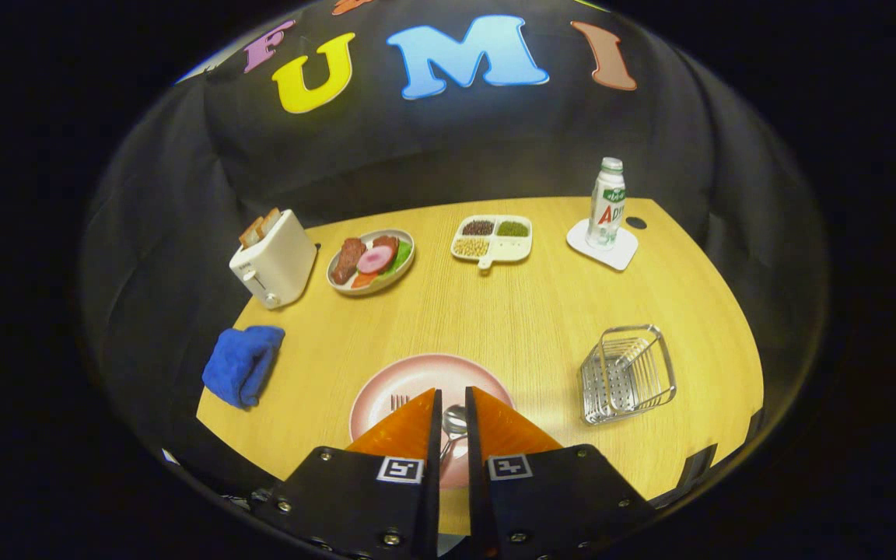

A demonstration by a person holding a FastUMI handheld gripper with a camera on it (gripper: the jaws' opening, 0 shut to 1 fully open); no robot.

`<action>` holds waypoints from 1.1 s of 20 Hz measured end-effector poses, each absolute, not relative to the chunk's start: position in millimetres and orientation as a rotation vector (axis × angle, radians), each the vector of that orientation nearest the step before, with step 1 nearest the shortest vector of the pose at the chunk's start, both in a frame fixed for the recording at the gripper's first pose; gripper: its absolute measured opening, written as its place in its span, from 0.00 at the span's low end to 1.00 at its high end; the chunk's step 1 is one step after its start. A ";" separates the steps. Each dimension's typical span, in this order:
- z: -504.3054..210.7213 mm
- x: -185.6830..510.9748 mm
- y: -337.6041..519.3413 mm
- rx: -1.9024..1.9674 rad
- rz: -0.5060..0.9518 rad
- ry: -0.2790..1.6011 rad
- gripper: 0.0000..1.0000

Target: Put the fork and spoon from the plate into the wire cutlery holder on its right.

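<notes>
Over the plate, gripper straddling spoon

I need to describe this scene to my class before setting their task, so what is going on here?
A person is working a handheld gripper over the pink plate at the near edge of the wooden table. Its jaws are nearly closed around the spoon, which lies in the narrow gap between them; whether they press it cannot be told. The fork lies on the plate beside them. The wire cutlery holder, to the plate's right, holds no cutlery yet.
</notes>
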State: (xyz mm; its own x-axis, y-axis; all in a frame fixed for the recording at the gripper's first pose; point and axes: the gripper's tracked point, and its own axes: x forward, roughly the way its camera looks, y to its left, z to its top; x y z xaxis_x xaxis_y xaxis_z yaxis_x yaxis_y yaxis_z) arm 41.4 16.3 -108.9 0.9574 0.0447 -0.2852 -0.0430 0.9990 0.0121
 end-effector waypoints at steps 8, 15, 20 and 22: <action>-199.9 56.9 29.2 0.134 0.066 0.570 0.16; -231.0 58.6 37.4 0.213 0.058 0.692 0.20; -228.0 58.7 32.1 0.198 0.037 0.706 0.20; -230.2 64.5 32.3 0.183 0.023 0.691 0.10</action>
